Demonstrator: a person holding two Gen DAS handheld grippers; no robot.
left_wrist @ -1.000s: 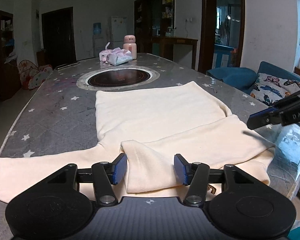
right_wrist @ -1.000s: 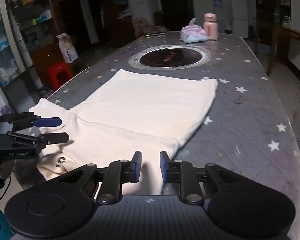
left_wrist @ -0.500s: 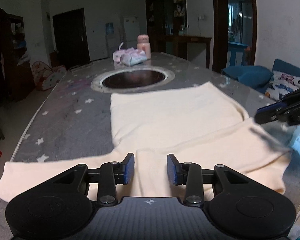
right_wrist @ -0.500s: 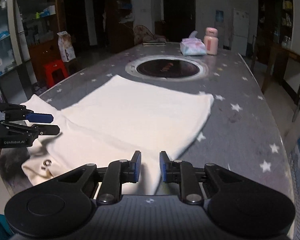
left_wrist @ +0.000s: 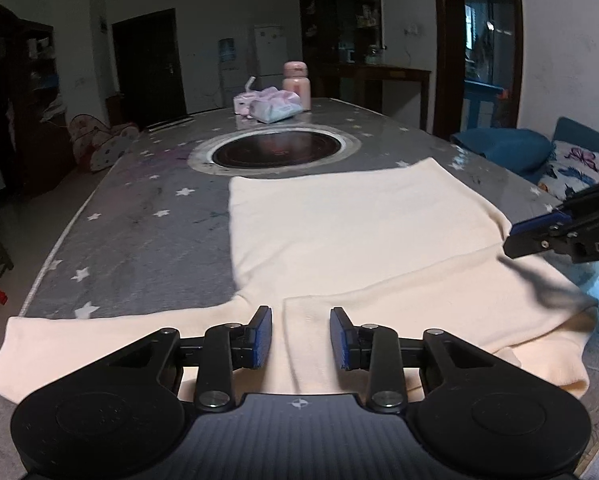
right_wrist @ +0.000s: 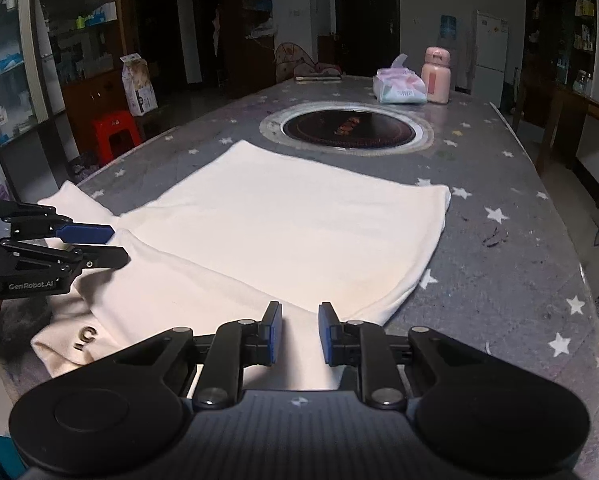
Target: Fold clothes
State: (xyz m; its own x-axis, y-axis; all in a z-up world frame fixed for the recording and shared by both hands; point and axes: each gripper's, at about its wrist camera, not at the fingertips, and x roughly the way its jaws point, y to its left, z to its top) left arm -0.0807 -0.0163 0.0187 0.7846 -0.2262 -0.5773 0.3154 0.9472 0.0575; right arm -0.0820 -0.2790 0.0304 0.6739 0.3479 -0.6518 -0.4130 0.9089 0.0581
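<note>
A cream long-sleeved top [left_wrist: 339, 240] lies flat on the grey star-patterned table [left_wrist: 139, 232]. One sleeve [left_wrist: 439, 300] is folded across its near part; the other sleeve [left_wrist: 99, 336] stretches out to the left. My left gripper [left_wrist: 301, 336] hovers open over the near edge of the top, with nothing between its fingers. In the right wrist view the top [right_wrist: 299, 232] shows a small dark logo [right_wrist: 85, 336] near the table edge. My right gripper [right_wrist: 299, 332] is narrowly open above the sleeve end. Each gripper shows in the other's view: right gripper [left_wrist: 539, 236], left gripper [right_wrist: 87, 244].
A round black hob [left_wrist: 277, 152] is set into the table beyond the top. A tissue pack [left_wrist: 273, 106] and a pink bottle [left_wrist: 296, 82] stand at the far end. A blue sofa with a printed cushion [left_wrist: 571, 164] is on one side, a red stool [right_wrist: 115, 132] on the other.
My left gripper's fingers have narrowed from a wide gap to a smaller one. Both cameras have lifted and tilted up a little. The top has stayed in place.
</note>
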